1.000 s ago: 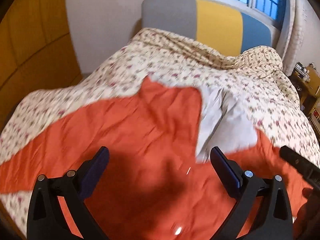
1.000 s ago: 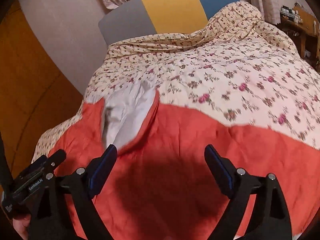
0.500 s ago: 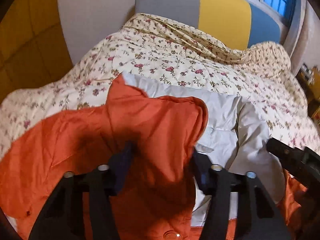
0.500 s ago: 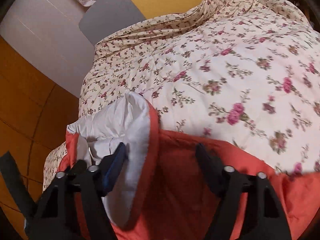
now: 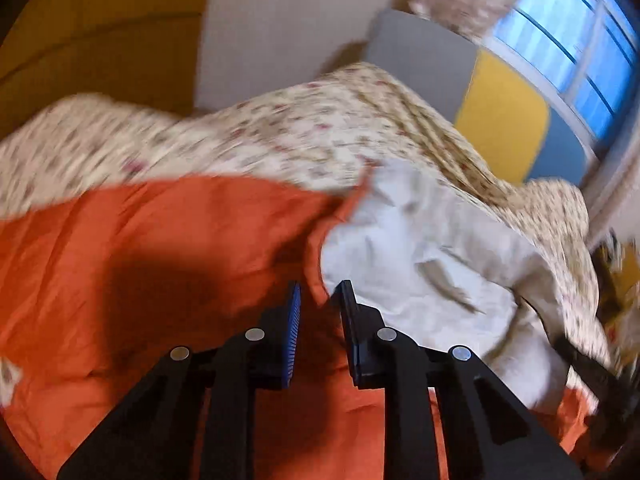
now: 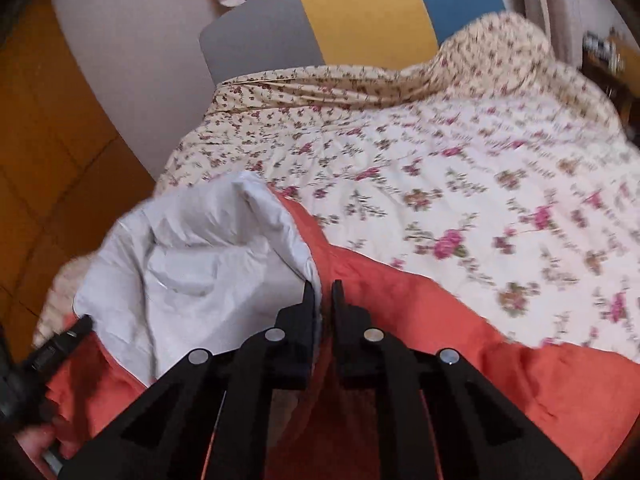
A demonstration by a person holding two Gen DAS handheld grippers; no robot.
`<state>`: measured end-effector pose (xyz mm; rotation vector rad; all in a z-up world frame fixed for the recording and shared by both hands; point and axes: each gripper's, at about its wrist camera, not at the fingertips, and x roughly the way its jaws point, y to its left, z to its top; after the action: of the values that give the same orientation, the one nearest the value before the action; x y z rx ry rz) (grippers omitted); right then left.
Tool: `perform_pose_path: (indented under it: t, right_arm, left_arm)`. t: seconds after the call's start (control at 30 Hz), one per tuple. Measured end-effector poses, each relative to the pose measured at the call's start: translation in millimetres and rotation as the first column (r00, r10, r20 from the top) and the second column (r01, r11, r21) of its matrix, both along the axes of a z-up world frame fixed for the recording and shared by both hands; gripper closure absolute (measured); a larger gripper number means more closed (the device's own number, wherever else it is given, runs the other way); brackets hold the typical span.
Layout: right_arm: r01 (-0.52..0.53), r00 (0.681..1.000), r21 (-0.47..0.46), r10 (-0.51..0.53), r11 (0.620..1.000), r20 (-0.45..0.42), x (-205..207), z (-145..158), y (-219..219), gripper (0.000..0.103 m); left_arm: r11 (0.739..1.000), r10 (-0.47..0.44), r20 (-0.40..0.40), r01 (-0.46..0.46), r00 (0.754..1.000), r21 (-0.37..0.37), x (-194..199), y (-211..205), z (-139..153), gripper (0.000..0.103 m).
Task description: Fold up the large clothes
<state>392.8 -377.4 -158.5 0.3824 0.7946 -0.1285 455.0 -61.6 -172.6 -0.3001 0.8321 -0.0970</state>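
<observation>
A large orange jacket [image 5: 160,248] with a pale grey lining [image 5: 420,264] lies spread on the flowered bed. My left gripper [image 5: 318,296] is shut on the orange front edge where it meets the lining. In the right wrist view the same jacket [image 6: 460,340] shows with its lining [image 6: 200,256] turned up. My right gripper [image 6: 323,296] is shut on the jacket's other front edge, where orange meets grey. The two grippers hold opposite front edges, close together. The other gripper shows at each view's side.
The flowered quilt [image 6: 460,160] covers the bed. A grey, yellow and blue headboard [image 6: 340,12] stands at the far end. An orange panelled wall [image 6: 48,140] is on the left. A window [image 5: 560,40] and cluttered furniture [image 5: 616,276] are at the right.
Both grippers were open over the jacket, came down onto its front edges and closed on them. The lining is now more exposed and the left view has tilted.
</observation>
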Motion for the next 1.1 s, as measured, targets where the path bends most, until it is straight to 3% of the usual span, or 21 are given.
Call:
perform_pose_path:
  t: [0.07, 0.17, 0.33, 0.37, 0.4, 0.43, 0.47, 0.53, 0.63, 0.73, 0.77, 0.83, 0.87, 0.9, 1.0, 1.1]
  right_arm:
    - [0.017, 1.000, -0.046, -0.018, 0.999, -0.019, -5.8, -8.0, 0.2, 0.098]
    - [0.042, 0.999, -0.038, -0.043, 0.998, -0.031, -8.9, -21.9, -5.4, 0.097]
    - [0.023, 1.000, -0.085, -0.025, 0.996, -0.018, -12.7, -31.0, 2.3, 0.097]
    - [0.023, 1.000, -0.081, -0.024, 0.996, -0.011, -13.5, -33.0, 1.4, 0.097]
    - [0.024, 1.000, -0.074, -0.025, 0.997, -0.007, -15.2, -33.6, 1.7, 0.097]
    - [0.026, 1.000, -0.071, -0.026, 0.997, -0.003, -16.4, -34.3, 0.9, 0.097]
    - [0.025, 1.000, -0.078, -0.025, 0.997, 0.003, -18.3, -34.1, 1.5, 0.097]
    - [0.024, 1.000, -0.097, -0.023, 0.995, 0.012, -22.3, -33.3, 4.2, 0.097]
    - [0.023, 1.000, -0.081, -0.021, 0.996, 0.020, -24.1, -35.1, 1.6, 0.097]
    - [0.021, 1.000, -0.058, -0.019, 0.998, 0.022, -24.2, -37.9, -2.0, 0.097]
    - [0.020, 1.000, -0.054, -0.019, 0.998, 0.025, -24.4, -38.3, -2.1, 0.097]
    - [0.022, 0.999, -0.045, -0.021, 0.999, 0.027, -24.6, -39.1, -3.6, 0.098]
    - [0.022, 0.999, -0.038, -0.021, 0.999, 0.028, -25.2, -39.9, -4.8, 0.098]
    - [0.025, 0.999, -0.029, -0.024, 0.999, 0.029, -25.6, -40.7, -6.5, 0.098]
    - [0.050, 0.998, -0.010, -0.049, 0.999, 0.050, -30.0, -39.0, -12.0, 0.098]
    - [0.074, 0.995, 0.003, -0.074, 0.997, 0.062, -34.3, -38.3, -17.1, 0.098]
  left_arm:
    - [0.996, 0.071, -0.065, -0.074, 0.995, -0.054, -0.9, 25.7, -13.9, 0.082]
    - [0.984, 0.123, -0.113, -0.136, 0.986, -0.116, -5.0, 56.5, -29.2, 0.095]
    - [0.989, 0.100, -0.060, -0.106, 0.993, -0.103, -7.8, 56.3, -11.2, 0.094]
    - [0.992, 0.087, -0.053, -0.091, 0.995, -0.091, -5.1, 51.5, -6.2, 0.074]
    - [0.993, 0.073, -0.032, -0.076, 0.997, -0.088, -1.4, 44.8, 3.0, 0.030]
    - [0.992, 0.077, 0.010, -0.076, 0.997, -0.103, -2.5, 40.9, 12.1, 0.014]
    - [0.990, 0.093, 0.084, -0.084, 0.992, -0.113, -2.6, 36.2, 23.6, 0.009]
    - [0.998, 0.056, 0.139, -0.051, 0.989, -0.041, 10.4, 18.5, 38.2, 0.009]
    - [0.999, -0.026, 0.142, 0.020, 0.990, 0.048, 42.5, -14.3, 47.7, 0.009]
    - [0.986, -0.093, 0.092, 0.079, 0.991, 0.146, 80.4, -47.1, 43.2, 0.009]
    - [0.978, -0.110, 0.058, 0.098, 0.992, 0.187, 92.0, -55.8, 38.0, 0.012]
    - [0.958, -0.143, -0.024, 0.144, 0.989, 0.249, 109.3, -68.4, 22.3, 0.056]
    - [0.951, -0.168, -0.076, 0.182, 0.983, 0.250, 114.5, -70.0, 13.1, 0.089]
    - [0.954, -0.171, -0.091, 0.188, 0.981, 0.234, 113.2, -64.6, 7.6, 0.090]
    - [0.977, -0.137, -0.015, 0.138, 0.990, 0.161, 94.1, -36.3, 10.5, 0.094]
    - [0.979, -0.142, 0.033, 0.136, 0.989, 0.155, 69.3, -7.0, 11.2, 0.094]
